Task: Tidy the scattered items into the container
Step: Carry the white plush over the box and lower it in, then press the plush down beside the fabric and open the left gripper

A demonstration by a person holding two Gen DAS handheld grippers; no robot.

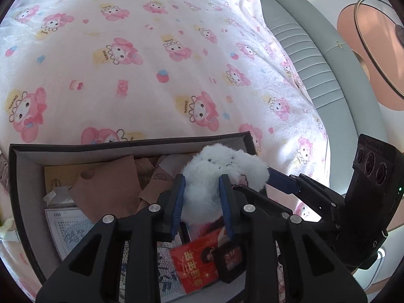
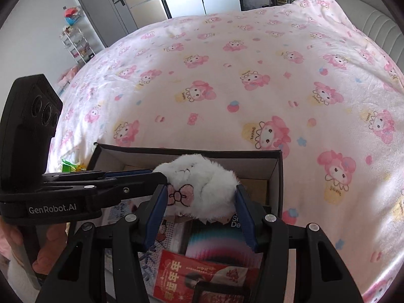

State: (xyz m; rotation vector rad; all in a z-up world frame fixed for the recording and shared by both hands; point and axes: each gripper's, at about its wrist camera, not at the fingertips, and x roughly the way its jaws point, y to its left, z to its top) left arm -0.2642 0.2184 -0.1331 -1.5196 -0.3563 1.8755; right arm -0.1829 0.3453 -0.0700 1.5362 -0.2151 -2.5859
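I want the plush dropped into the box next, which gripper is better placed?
Probably left: the left gripper pinches the white plush toy above the open box, so opening it drops the toy in. The right gripper seems looser on it.

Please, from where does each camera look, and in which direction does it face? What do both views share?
Left wrist: sits behind the left claw, above the cardboard box, facing across the pink bed cover; the right claw shows at the right.
Right wrist: sits behind the right claw, facing across the bed toward the grey door; the left claw and the person's left hand show at the left.
Shared: the white plush toy between the fingers, box, bed cover.
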